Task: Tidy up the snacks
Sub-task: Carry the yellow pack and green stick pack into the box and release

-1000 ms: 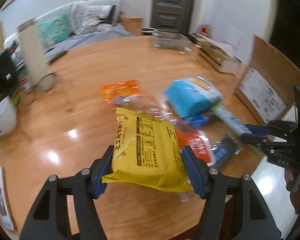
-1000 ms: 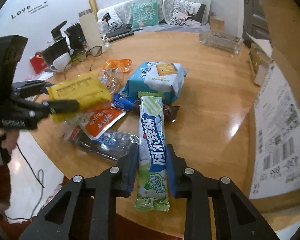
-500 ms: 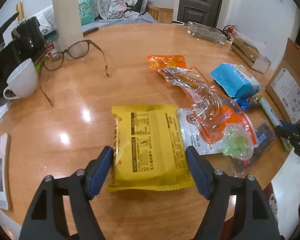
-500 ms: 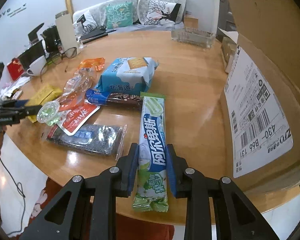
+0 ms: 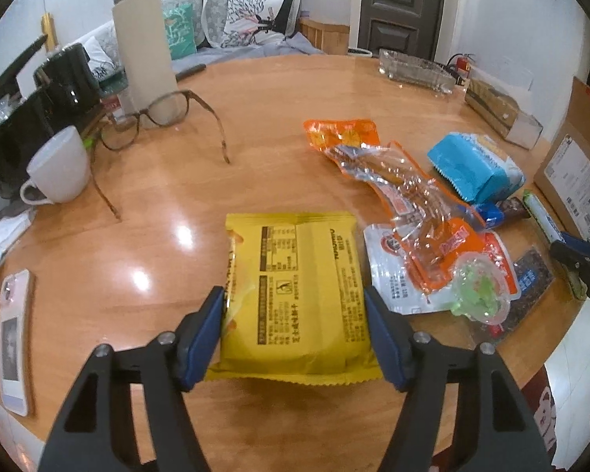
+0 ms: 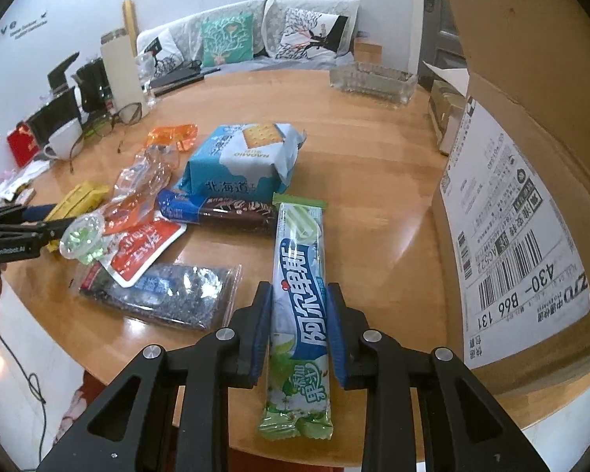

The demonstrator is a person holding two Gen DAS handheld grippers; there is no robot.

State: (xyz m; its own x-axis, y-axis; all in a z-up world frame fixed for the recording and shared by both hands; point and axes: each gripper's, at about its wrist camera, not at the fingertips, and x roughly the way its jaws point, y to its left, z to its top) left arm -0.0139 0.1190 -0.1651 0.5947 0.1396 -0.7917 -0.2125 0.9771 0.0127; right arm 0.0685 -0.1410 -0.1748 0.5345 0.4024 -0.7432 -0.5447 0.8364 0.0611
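So we've just swung the yellow snack pack [image 5: 295, 295] down onto the table [image 5: 177, 181] at lower centre, left gripper [image 5: 295, 330] still pinching it, right gripper [image 6: 298, 326] clamped on the green candy stick [image 6: 299, 275], so placing's next.

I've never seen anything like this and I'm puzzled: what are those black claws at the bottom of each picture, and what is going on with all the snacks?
There is no robot here. A person holds a two-finger gripper in each hand, and a fisheye camera on each looks forward along its fingers. That is why both pictures look bulged.

One picture comes from the left gripper. Its blue pads are closed on a yellow snack packet, which rests on the round wooden table.

The other comes from the right gripper, closed on a long green and blue candy stick pack.

Between them lie more snacks: a blue cracker pack, a seaweed pack and a green jelly cup. A cardboard box stands to the right. A white mug and glasses sit further off.
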